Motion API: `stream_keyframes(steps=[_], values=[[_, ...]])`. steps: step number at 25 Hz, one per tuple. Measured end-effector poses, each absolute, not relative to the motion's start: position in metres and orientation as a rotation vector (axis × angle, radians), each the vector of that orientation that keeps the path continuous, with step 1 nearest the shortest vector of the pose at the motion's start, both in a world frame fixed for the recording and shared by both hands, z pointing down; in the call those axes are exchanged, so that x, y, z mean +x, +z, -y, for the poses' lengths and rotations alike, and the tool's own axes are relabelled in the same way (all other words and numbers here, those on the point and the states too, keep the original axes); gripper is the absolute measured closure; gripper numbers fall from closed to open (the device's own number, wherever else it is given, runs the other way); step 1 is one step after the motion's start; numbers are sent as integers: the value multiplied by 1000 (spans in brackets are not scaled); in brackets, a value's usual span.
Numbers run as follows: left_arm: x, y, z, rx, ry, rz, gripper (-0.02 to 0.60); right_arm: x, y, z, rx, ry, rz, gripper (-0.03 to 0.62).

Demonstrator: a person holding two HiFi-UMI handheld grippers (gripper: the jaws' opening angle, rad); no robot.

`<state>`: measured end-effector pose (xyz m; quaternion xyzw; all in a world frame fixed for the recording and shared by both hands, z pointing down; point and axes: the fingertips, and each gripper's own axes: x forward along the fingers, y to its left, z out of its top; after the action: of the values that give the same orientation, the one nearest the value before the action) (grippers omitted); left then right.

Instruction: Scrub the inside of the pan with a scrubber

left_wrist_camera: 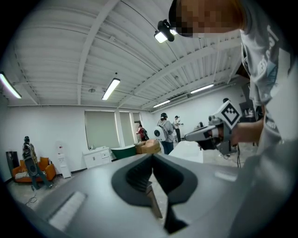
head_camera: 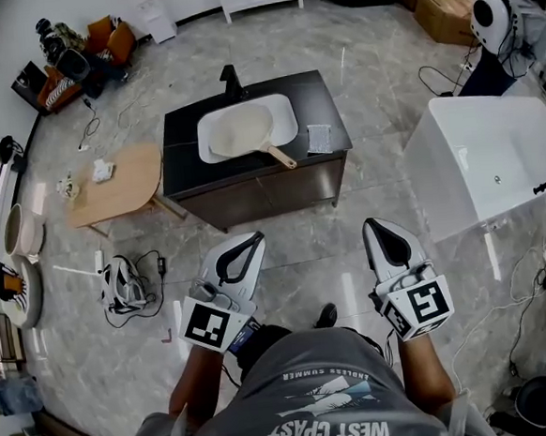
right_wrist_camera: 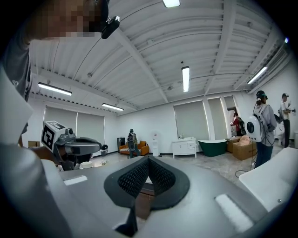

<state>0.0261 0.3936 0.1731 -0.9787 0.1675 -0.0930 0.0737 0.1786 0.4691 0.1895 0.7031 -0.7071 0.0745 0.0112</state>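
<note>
Because the left gripper (head_camera: 245, 239) and the right gripper (head_camera: 378, 225) are both closed tight on nothing, they could bump the pan (head_camera: 241, 130), far ahead of them, by its long handle (head_camera: 282, 155) and tip it.

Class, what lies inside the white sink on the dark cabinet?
A pale pan lies in the sink, wooden handle over the rim. The basin floor beneath it is hidden.
</note>
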Motion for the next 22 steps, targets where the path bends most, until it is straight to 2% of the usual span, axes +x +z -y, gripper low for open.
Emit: stream_keyframes(steps=[11,17,22], values=[[66,185,-344,-2958,-306,-453,580,218,209,-423,2225,294,2171,592],[75,200,-271,-2989,-285,-405,580,225,210,-370,2262,274,2090,592],[83,182,-201,-3000,-217,-346,580,232,199,-311,2315,269,2009,592]])
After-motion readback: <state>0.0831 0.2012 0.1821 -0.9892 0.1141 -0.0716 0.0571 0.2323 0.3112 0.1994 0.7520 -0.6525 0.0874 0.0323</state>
